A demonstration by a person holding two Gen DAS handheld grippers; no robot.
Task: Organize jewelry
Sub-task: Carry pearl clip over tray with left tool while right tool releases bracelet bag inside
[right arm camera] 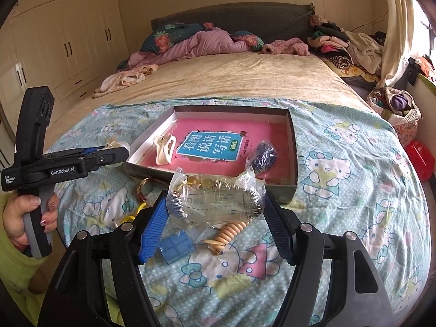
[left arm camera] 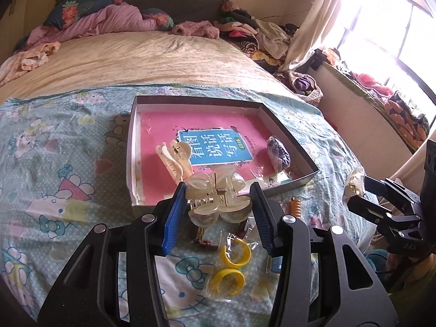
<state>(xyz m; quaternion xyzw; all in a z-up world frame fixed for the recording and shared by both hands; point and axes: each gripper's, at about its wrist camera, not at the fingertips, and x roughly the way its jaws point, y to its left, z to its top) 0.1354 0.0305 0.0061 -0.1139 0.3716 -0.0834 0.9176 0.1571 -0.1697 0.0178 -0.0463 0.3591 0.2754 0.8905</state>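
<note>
Bedroom things lying beyond the claw

Far ahead of the claw, a pink blanket [right arm camera: 201,45] is lying crumpled against the dark headboard [right arm camera: 231,13]. A pile of clothes [right arm camera: 346,46] is sitting ahead to its right, a cream wardrobe [right arm camera: 68,41] is standing to its left, and a curtain [left arm camera: 313,27] is hanging on the right.

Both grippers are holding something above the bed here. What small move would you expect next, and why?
Probably carry both forward over the box and let go. The left gripper clamps a clear hair clip, the right gripper a bagged coil bracelet; both hang just short of the box, where a white clip already lies.
</note>
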